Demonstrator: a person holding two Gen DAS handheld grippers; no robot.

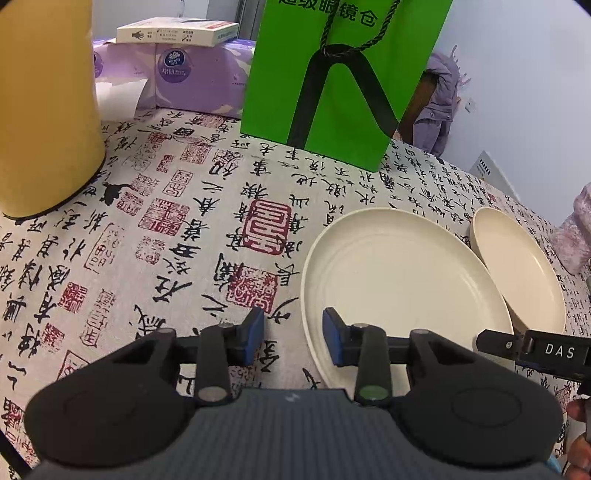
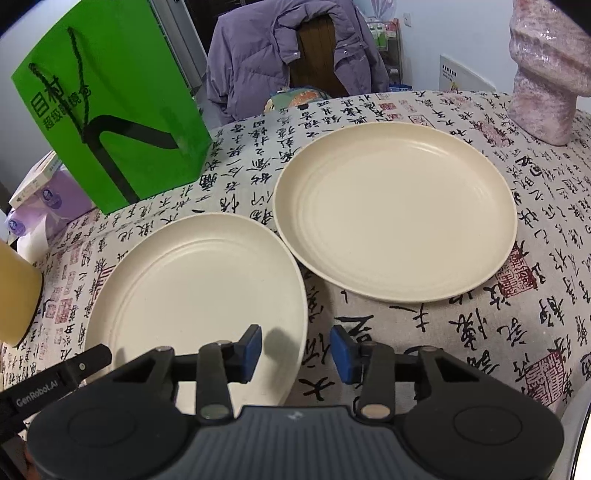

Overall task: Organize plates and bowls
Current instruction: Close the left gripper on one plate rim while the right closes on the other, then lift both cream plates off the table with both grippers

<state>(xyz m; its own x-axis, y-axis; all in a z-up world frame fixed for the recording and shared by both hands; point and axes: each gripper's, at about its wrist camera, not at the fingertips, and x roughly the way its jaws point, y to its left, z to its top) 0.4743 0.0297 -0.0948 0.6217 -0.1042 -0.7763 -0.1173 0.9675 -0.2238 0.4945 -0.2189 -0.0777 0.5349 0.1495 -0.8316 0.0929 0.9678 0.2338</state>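
Two cream plates lie side by side on the calligraphy-print tablecloth (image 1: 184,229), their rims meeting. My left gripper (image 1: 293,336) straddles the left rim of the near plate (image 1: 402,280): one blue pad is over the plate and the other over the cloth, with a gap showing on the cloth side. My right gripper (image 2: 295,352) straddles the right rim of that same plate (image 2: 192,288) in the same way, its pads apart from the rim. The second plate (image 2: 395,214) lies beyond it, untouched; the left wrist view shows this plate (image 1: 517,266) at the far right.
A green paper bag (image 2: 110,129) stands behind the plates. A yellow cylinder (image 1: 44,110) is at the left, with purple tissue packs (image 1: 192,74) and a white box (image 1: 177,33) behind it. A pink vase (image 2: 546,74) stands at the right. A chair with a purple jacket (image 2: 295,55) is beyond the table.
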